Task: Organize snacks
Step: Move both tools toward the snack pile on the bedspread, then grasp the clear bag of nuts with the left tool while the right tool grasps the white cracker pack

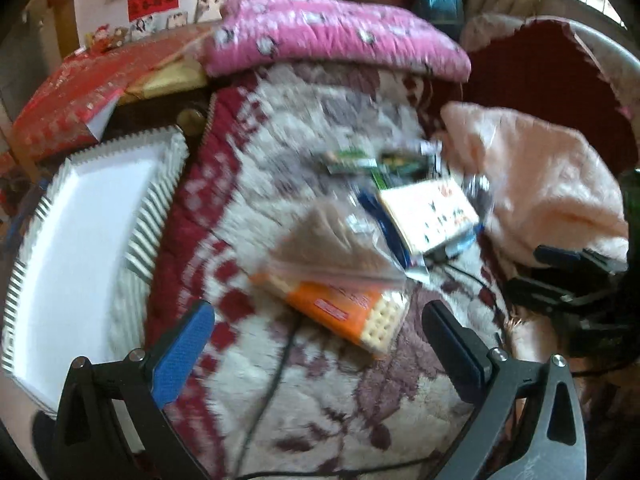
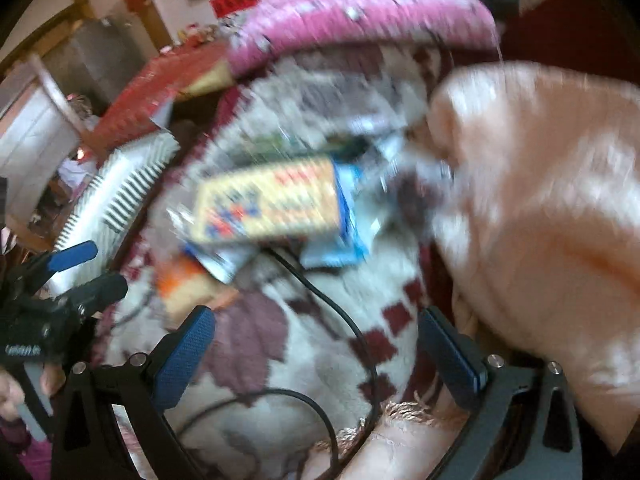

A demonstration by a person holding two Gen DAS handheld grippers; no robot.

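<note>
Between the blue pads of the left gripper (image 1: pixel 316 344), spread wide and holding nothing, sits the nearest snack: an orange cracker packet (image 1: pixel 340 312) lying flat on the patterned bed blanket (image 1: pixel 280 400). On it leans a clear bag of brown snacks (image 1: pixel 332 240), and beyond that a pale yellow printed packet (image 1: pixel 430 212) and some green wrappers (image 1: pixel 368 162), all heaped loosely together. Well off to the left waits the white slotted basket (image 1: pixel 80 240), bare inside from this view, and that is my guess for where these go.

Over on the other side, the right gripper (image 2: pixel 316 348) is also wide and empty, low above the blanket, with the yellow printed packet ahead of it and the peach quilt (image 2: pixel 540 200) bulging in close on its right.

Now the risks. A black cable (image 2: pixel 340 304) runs over the blanket, under the pile and right through both grippers' lanes; a low pass could snag it and drag the whole heap. The packets overlap, so closing on the orange one may tip the brown bag off. Soft bedding gives underneath, and crackers crush easily if squeezed hard. Both views are smeared with motion blur, so aim is uncertain.
</note>
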